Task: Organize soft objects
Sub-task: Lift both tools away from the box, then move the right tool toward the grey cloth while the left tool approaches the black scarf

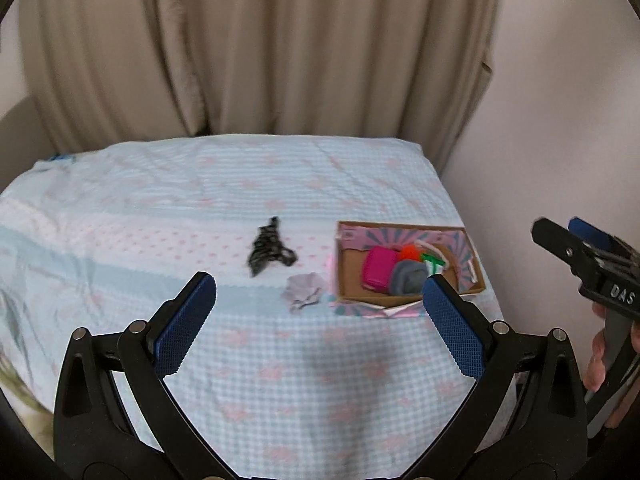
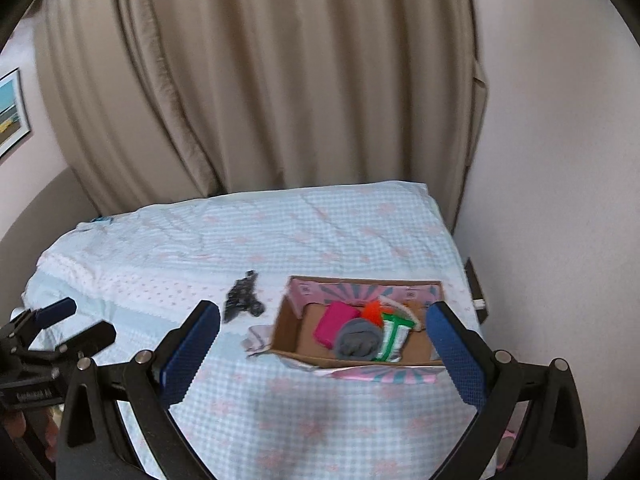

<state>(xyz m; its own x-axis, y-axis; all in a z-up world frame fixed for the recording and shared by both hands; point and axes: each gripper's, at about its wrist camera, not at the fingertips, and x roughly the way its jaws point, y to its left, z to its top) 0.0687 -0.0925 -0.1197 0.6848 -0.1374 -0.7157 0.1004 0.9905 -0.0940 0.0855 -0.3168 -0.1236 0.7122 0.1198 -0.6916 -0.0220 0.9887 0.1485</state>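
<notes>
- Blue-padded fingers of the left gripper [image 1: 320, 300] stand spread wide and hold nothing, hovering above the near part of the checked bedspread [image 1: 280, 360].
- Ahead and slightly left of that gripper's centre lies the black-and-white patterned cloth [image 1: 269, 250], its long axis running away from the camera and leaning a little right; bare bedspread surrounds it on the left and far sides.
- Just right of it and nearer, the pale lilac crumpled cloth [image 1: 304, 292] sits against the left wall of the cardboard box [image 1: 412, 300], close enough that whether it touches cannot be told.
- Inside the box, packed toward the right half, are a magenta folded item [image 1: 378, 268], a grey rolled cloth [image 1: 408, 278], an orange fluffy piece [image 1: 410, 253] and a green-and-white item [image 1: 434, 263]; the left part of the box floor shows bare cardboard.
- Right gripper [image 2: 322, 344], likewise wide open and empty, faces the box almost head-on, with the loose cloths off to its left.
- Judged from this layout, the left gripper is the nearer one for either loose cloth, and a short carry rightward over the low box wall would follow.
- Bed edge and wall [image 1: 560, 120] lie close behind the box on the right, leaving little room there; open room lies to the left.
</notes>
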